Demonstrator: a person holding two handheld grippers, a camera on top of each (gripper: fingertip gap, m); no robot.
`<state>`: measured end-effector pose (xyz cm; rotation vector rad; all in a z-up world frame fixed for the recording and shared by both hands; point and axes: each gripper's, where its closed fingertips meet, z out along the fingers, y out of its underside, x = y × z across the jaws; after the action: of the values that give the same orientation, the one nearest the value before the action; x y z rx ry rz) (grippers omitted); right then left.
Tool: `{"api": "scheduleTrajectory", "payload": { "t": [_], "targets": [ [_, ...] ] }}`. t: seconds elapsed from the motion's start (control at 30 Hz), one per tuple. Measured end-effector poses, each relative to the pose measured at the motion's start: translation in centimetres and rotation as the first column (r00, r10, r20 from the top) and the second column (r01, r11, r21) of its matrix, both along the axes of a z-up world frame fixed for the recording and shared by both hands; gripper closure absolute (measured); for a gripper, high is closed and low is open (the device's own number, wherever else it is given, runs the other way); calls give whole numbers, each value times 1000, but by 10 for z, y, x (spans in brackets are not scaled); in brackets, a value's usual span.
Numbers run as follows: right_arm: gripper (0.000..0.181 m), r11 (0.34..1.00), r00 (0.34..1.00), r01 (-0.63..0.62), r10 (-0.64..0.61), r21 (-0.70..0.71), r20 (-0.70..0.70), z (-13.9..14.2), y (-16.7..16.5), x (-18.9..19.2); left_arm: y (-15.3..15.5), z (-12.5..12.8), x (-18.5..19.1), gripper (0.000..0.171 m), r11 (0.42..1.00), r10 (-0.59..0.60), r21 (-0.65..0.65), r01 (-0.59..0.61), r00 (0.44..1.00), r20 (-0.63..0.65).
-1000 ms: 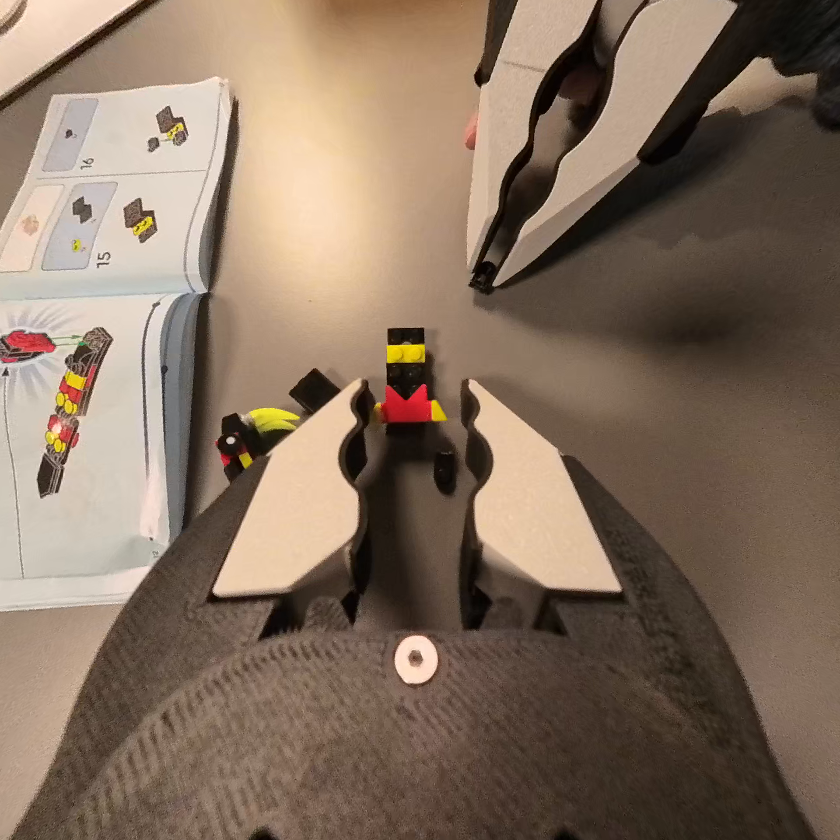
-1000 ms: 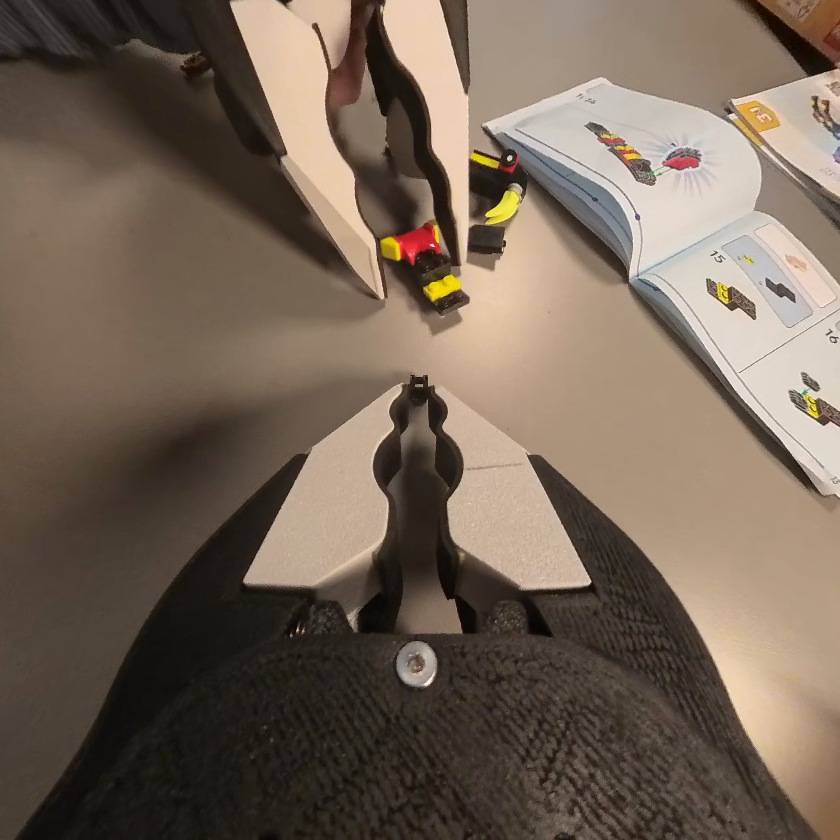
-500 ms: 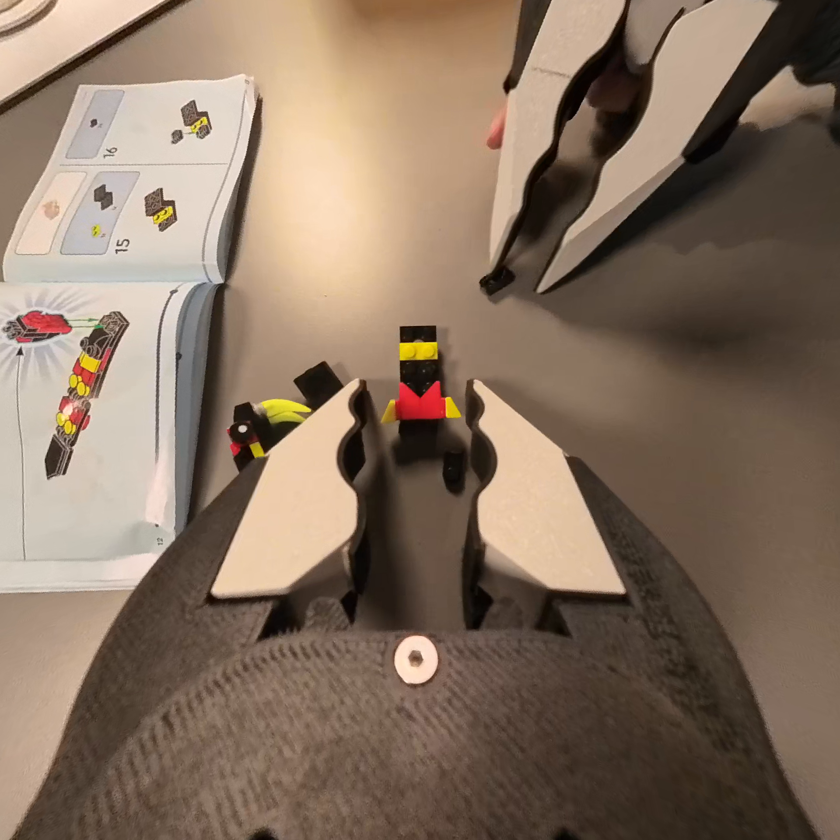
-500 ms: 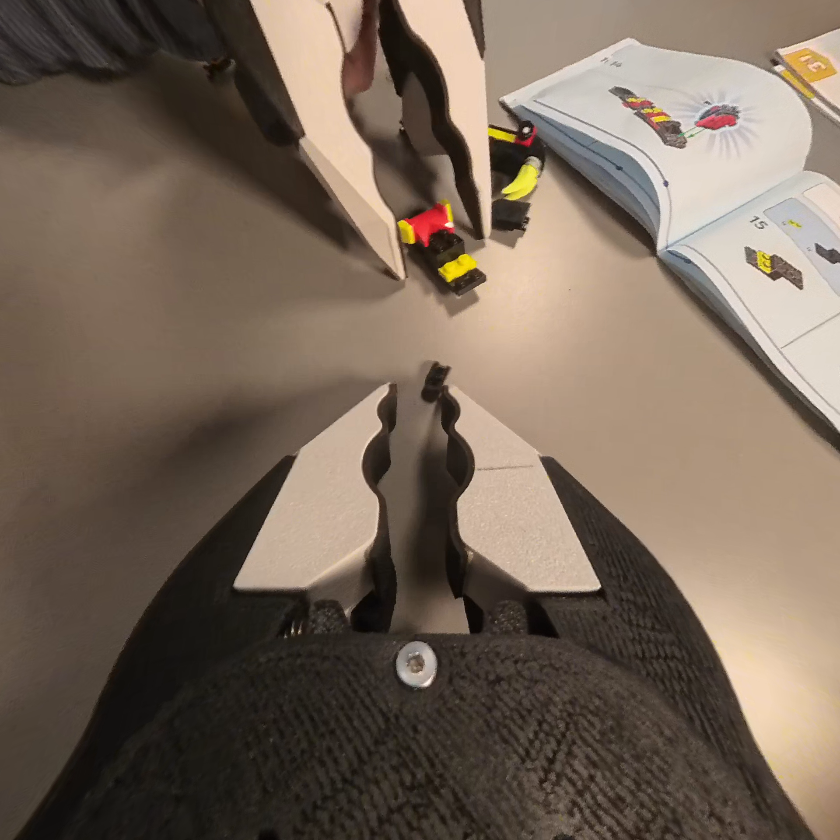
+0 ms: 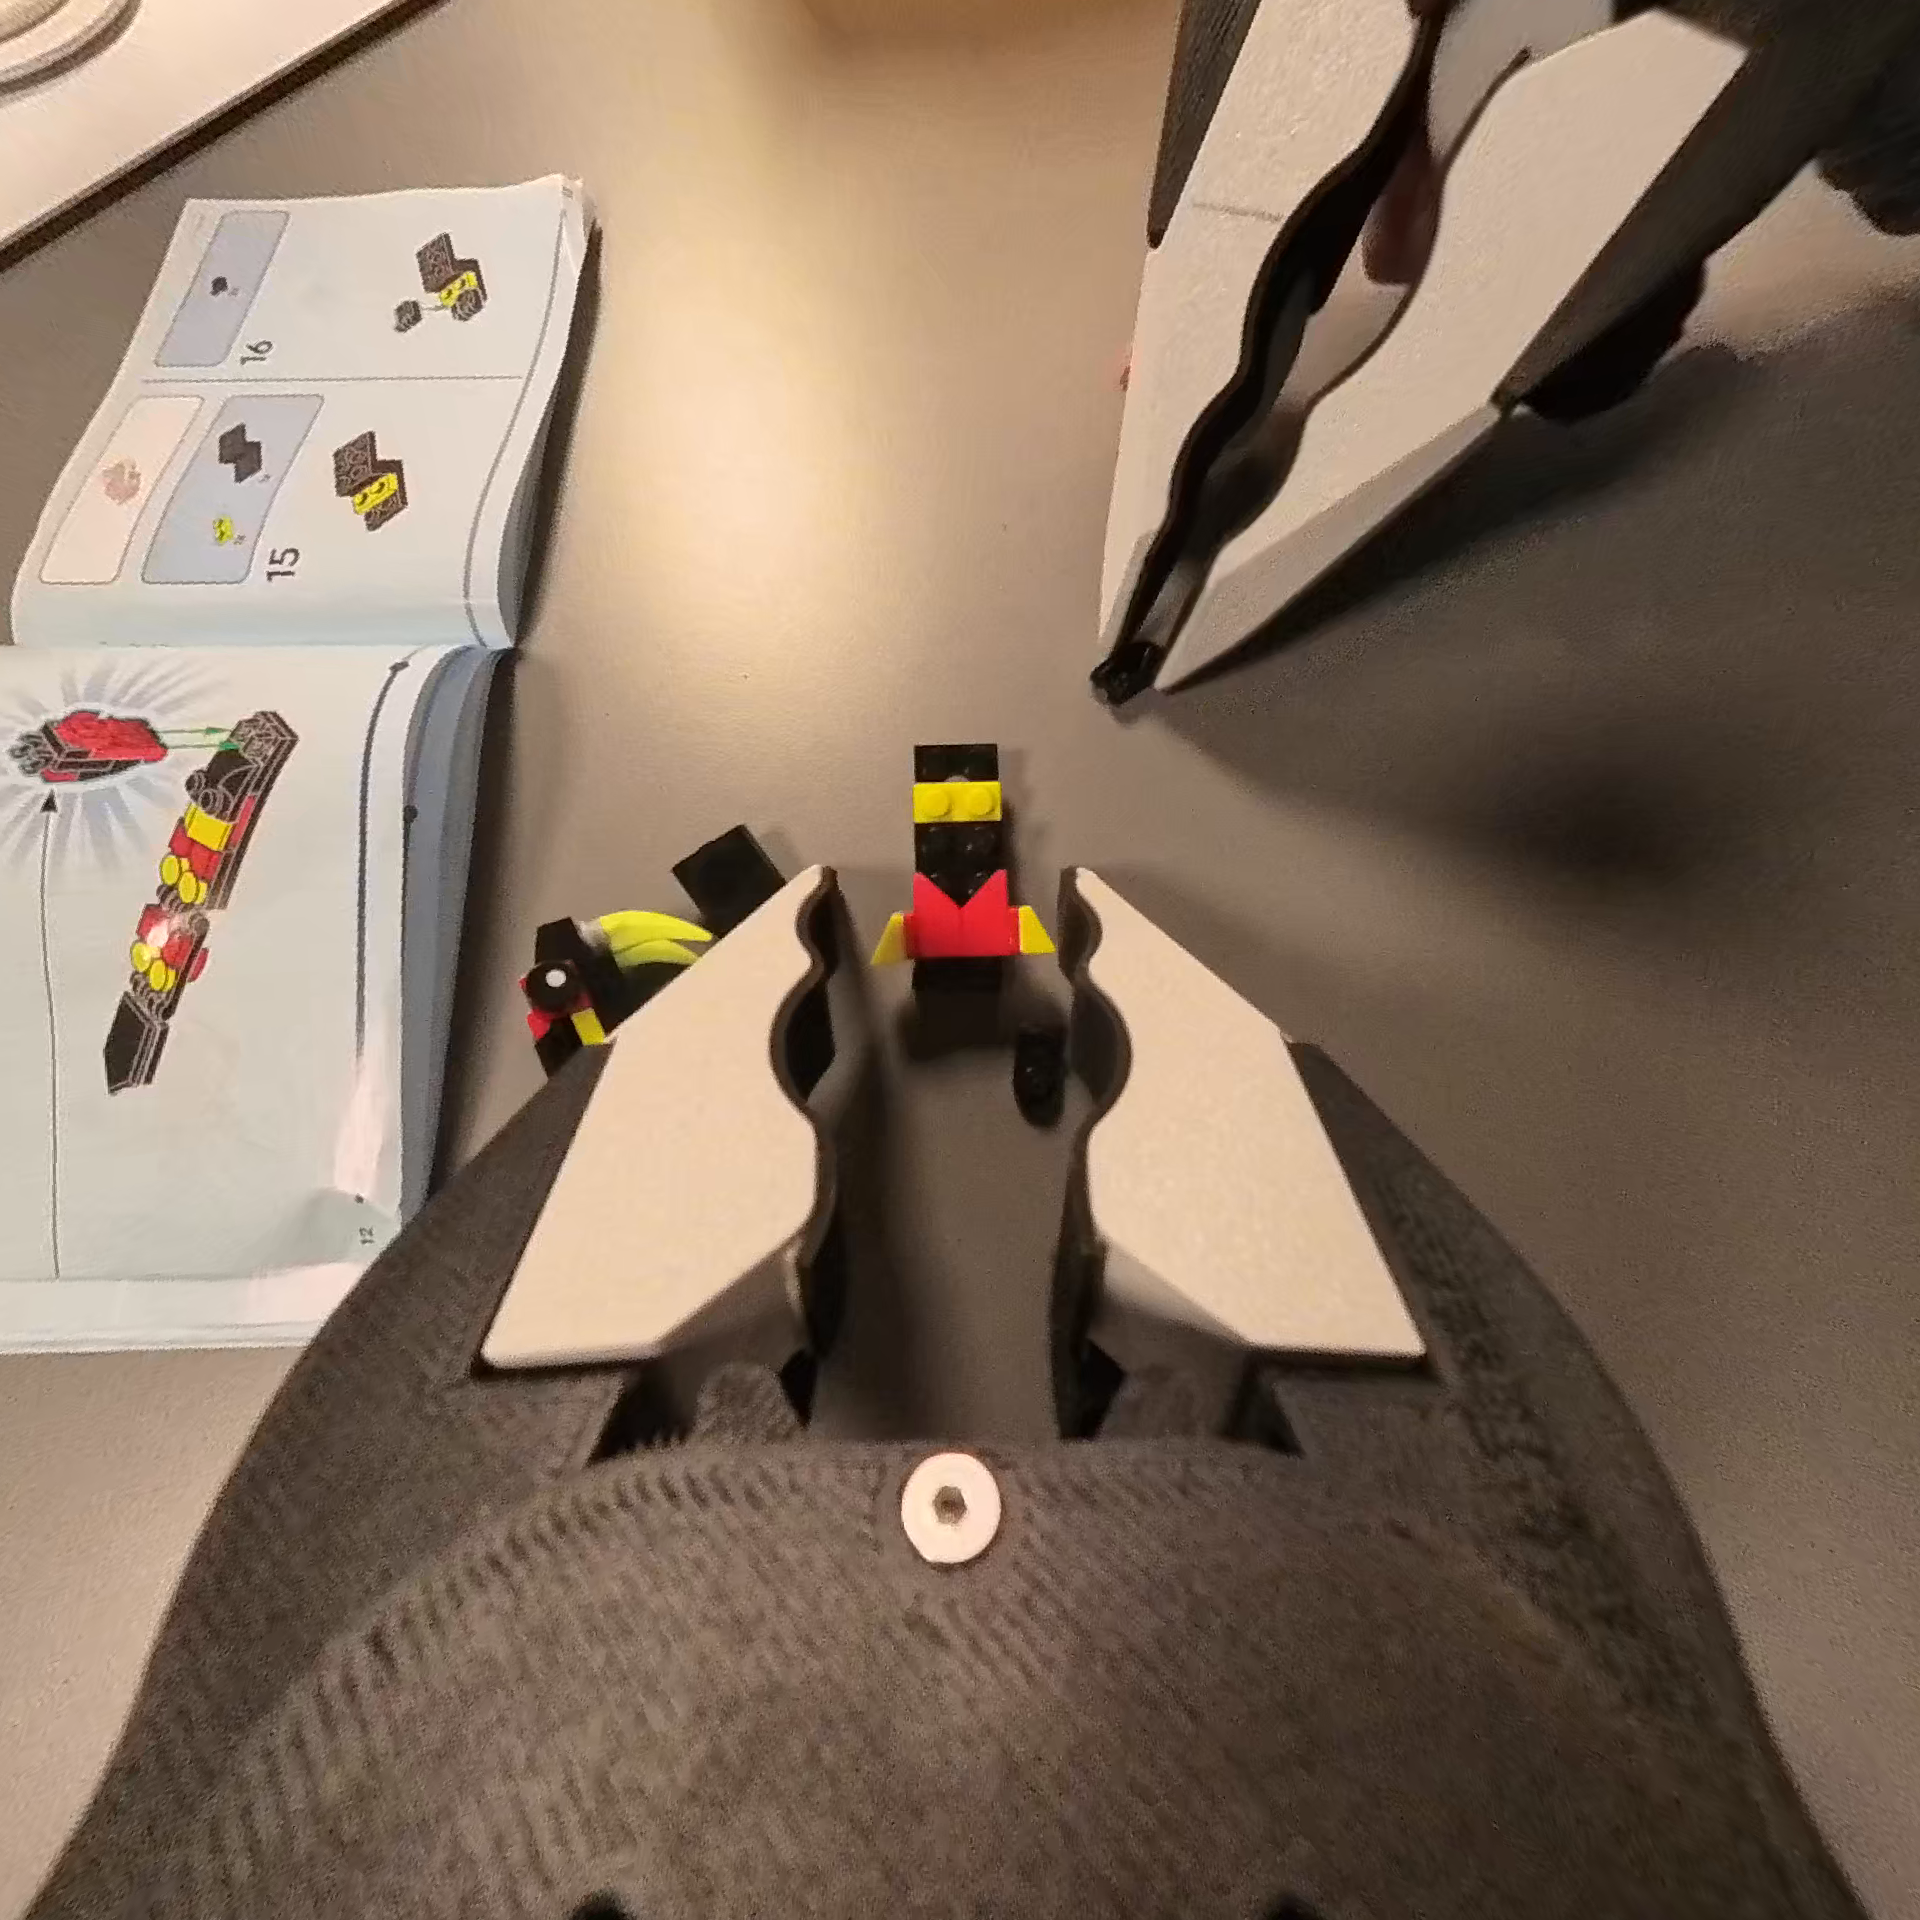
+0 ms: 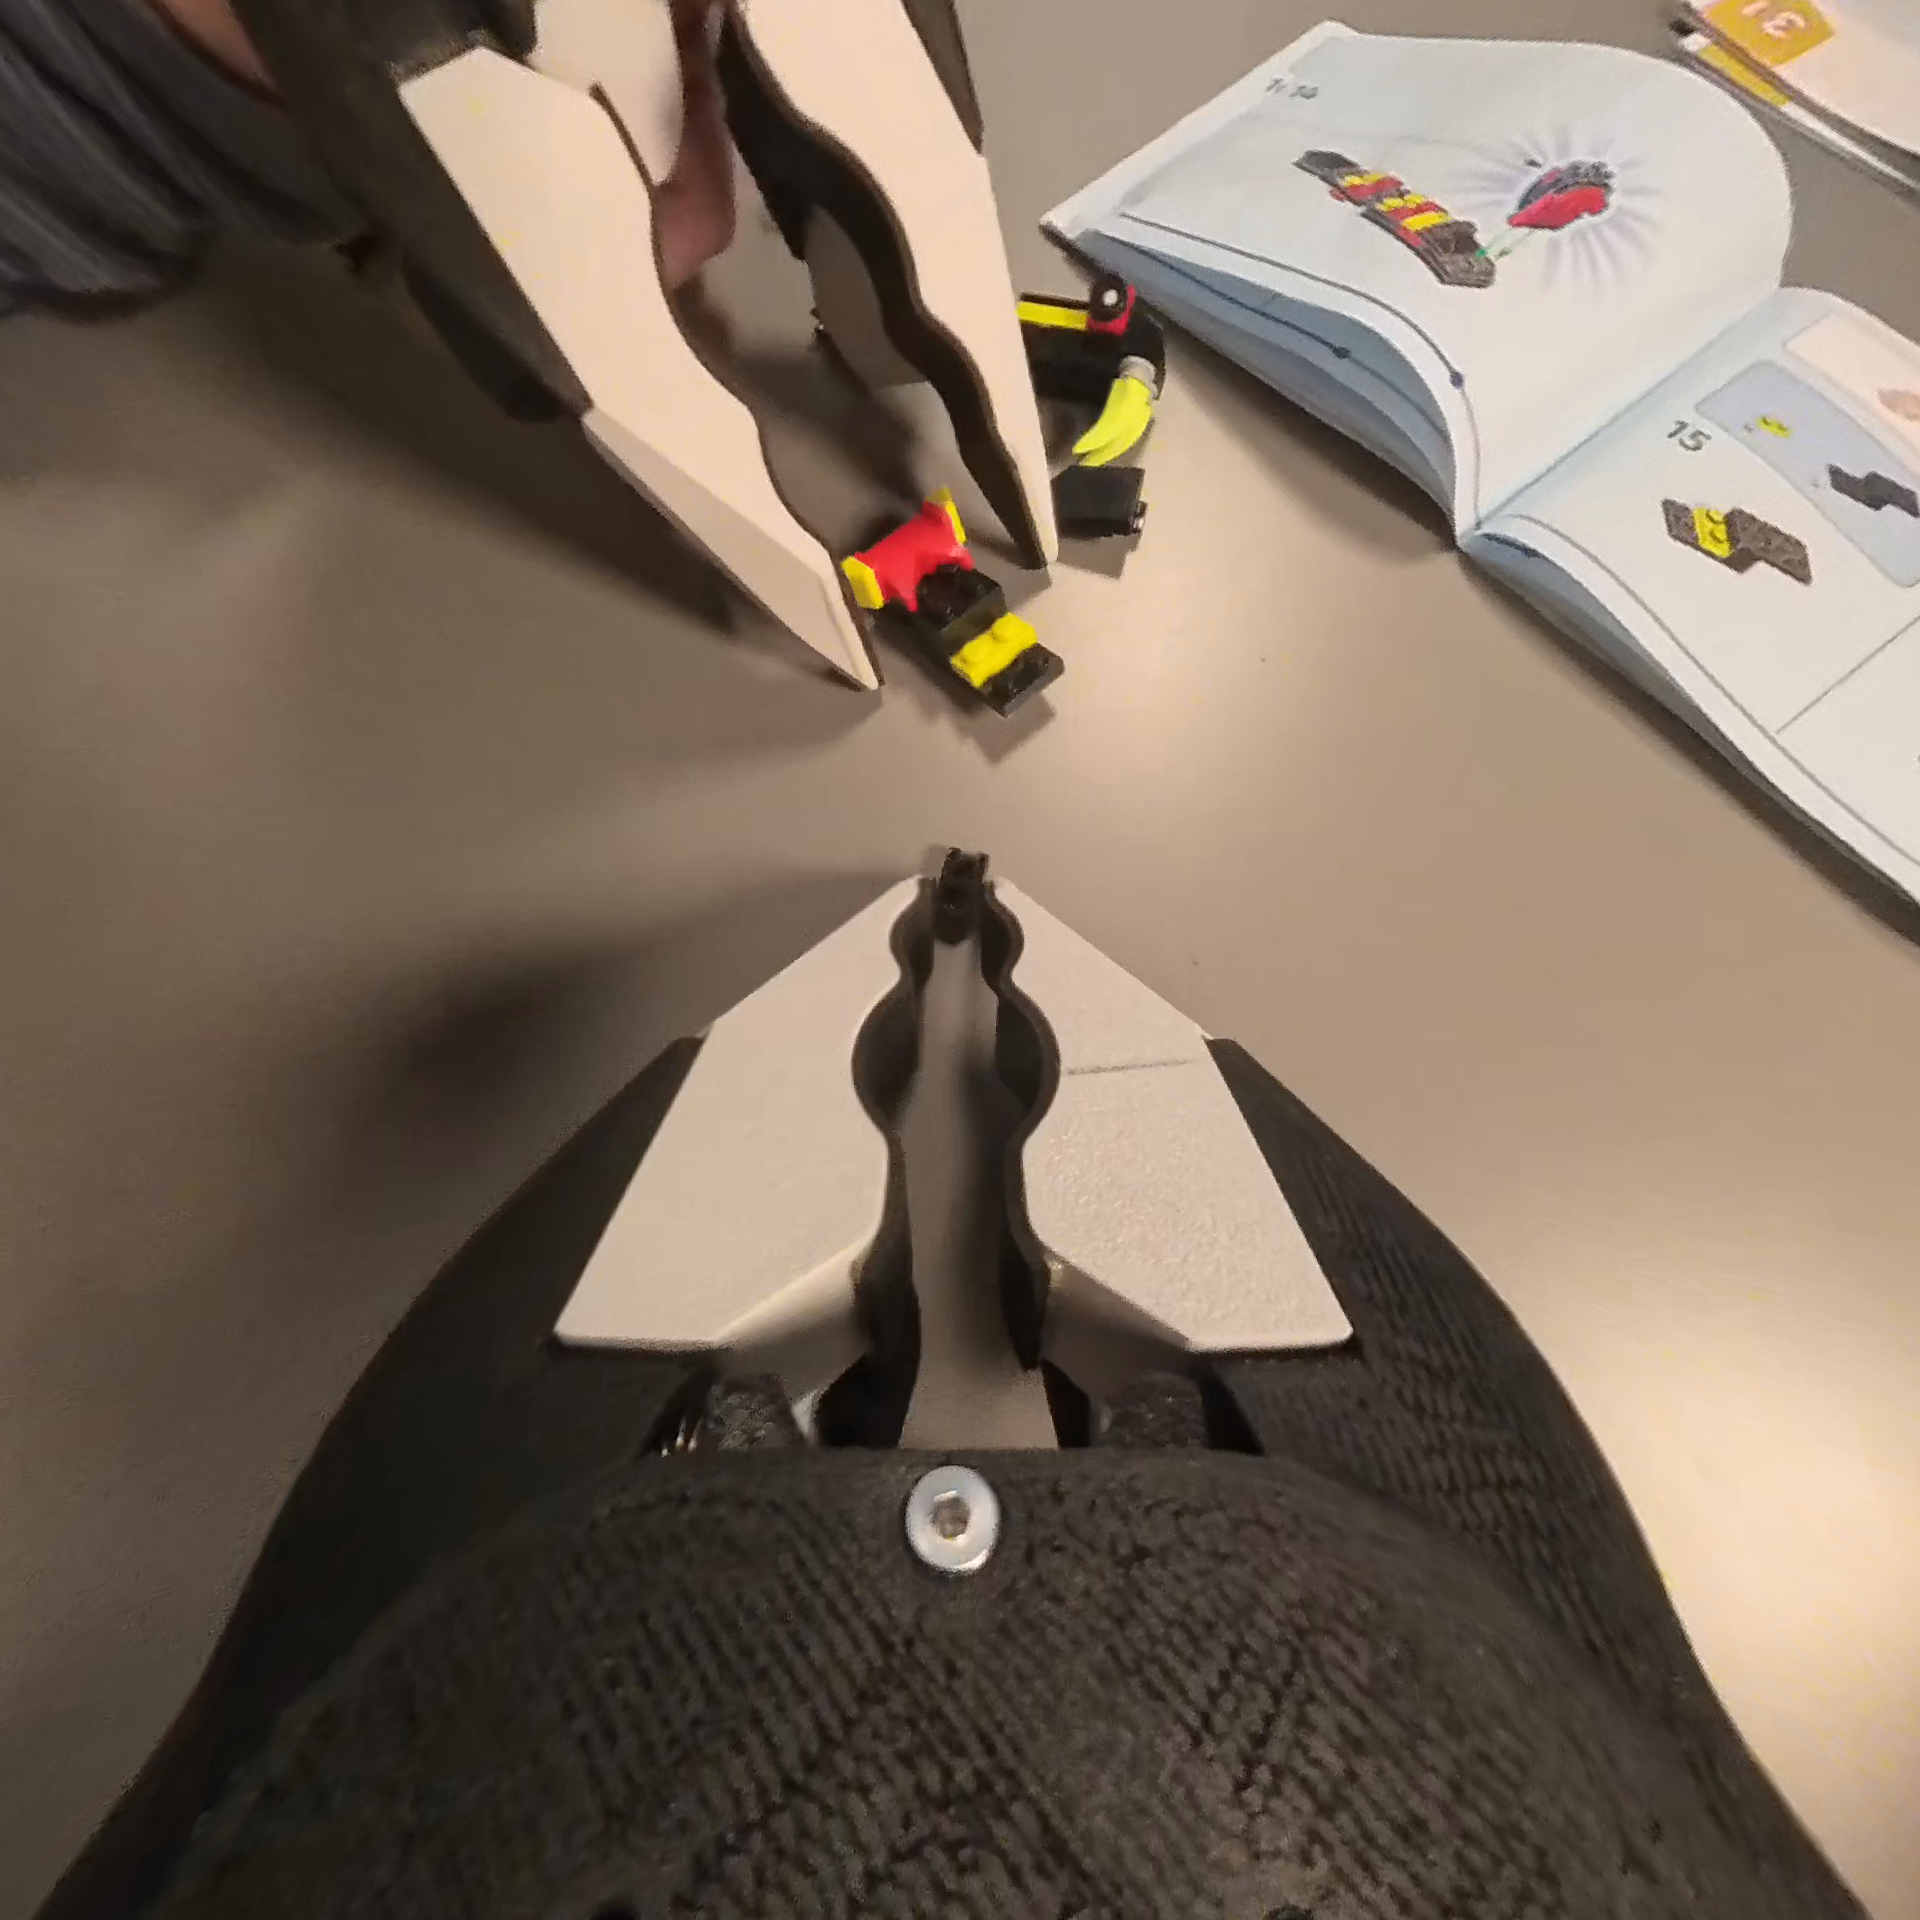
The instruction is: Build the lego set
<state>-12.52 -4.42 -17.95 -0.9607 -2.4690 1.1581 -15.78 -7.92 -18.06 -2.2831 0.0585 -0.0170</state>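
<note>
The half-built model (image 5: 958,883), a narrow black strip with a yellow brick near its far end and a red brick with yellow wedges at its near end, lies flat on the grey table (image 5: 1455,1039). Its long axis runs straight away from the left gripper (image 5: 948,904), whose jaws stand apart on either side of the red end, without touching it that I can tell. A tiny black piece (image 5: 1039,1070) lies just inside the right-hand finger. To the left, close by, sit a loose black brick (image 5: 727,868) and a small black, yellow and red cluster (image 5: 603,971); beyond them the open instruction booklet (image 5: 260,727) takes up the table's left side. Bare table stretches ahead and to the right of the model. There the right gripper (image 6: 956,894) is closed on a small black part (image 6: 958,883), held off the surface and apart from the model's far end.
</note>
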Motion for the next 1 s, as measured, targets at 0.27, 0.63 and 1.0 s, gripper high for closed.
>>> {"api": "scheduleTrajectory", "payload": {
  "t": [0.27,0.63,1.0],
  "targets": [
    [176,902,860,-74,274,425,-430,11,-1,-7,1,9,-4,120,999,20,51,-18,999,-29],
    [175,-113,529,-51,840,992,123,1,36,-2,-1,1,-3,118,1000,5,8,-5,1000,-14],
    [136,308,672,-474,732,825,112,9,9,37,1,1,0,135,1000,-7,10,8,998,-55]
  ]
}}
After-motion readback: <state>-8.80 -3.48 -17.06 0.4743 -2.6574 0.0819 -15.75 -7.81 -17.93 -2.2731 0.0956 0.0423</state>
